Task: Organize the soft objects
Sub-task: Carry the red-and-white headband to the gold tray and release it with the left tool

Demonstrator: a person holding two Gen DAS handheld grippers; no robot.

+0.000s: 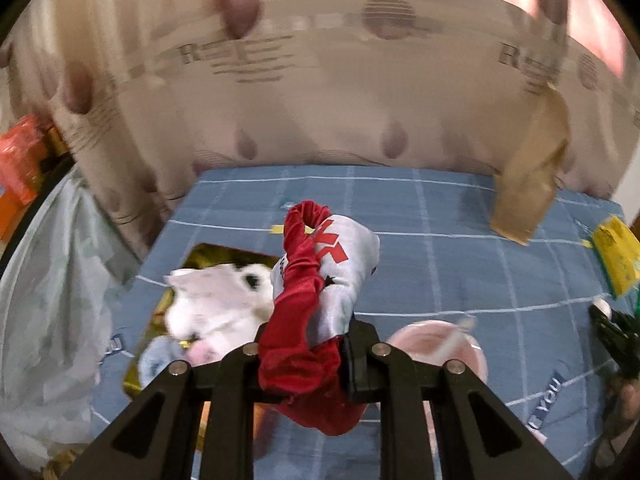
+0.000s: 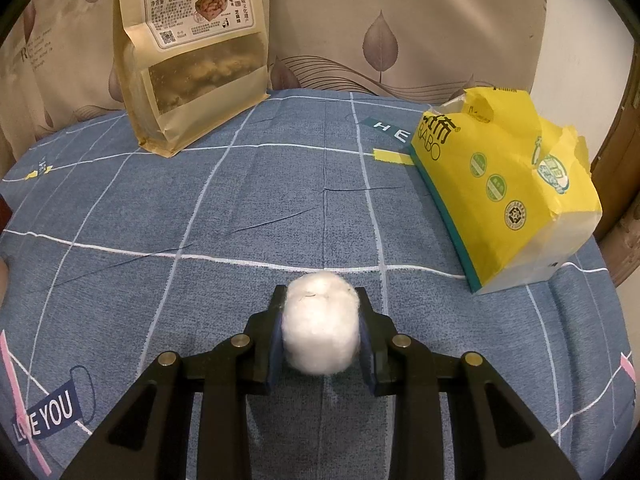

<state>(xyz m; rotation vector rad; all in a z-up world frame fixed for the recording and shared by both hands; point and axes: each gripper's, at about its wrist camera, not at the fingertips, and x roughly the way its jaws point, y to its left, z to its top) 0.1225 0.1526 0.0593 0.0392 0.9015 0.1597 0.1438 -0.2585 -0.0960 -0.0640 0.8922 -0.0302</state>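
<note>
In the left wrist view my left gripper [image 1: 306, 344] is shut on a red and silver satin cloth [image 1: 316, 280], held up above the blue checked bedsheet [image 1: 460, 280]. Below and to its left lies a gold box [image 1: 148, 360] holding a white plush toy [image 1: 216, 312]. In the right wrist view my right gripper [image 2: 320, 312] is shut on a white cotton ball [image 2: 320, 328], low over the blue bedsheet [image 2: 200, 220]. That right gripper [image 1: 616, 332] also shows at the far right edge of the left wrist view.
A brown paper snack bag [image 2: 192, 52] stands at the back against the leaf-print curtain [image 2: 400, 20]. A torn yellow tissue pack [image 2: 504, 188] lies at the right. In the left wrist view a pale plastic bag [image 1: 52, 300] sits at the left and a pink round lid [image 1: 444, 344] lies under the gripper.
</note>
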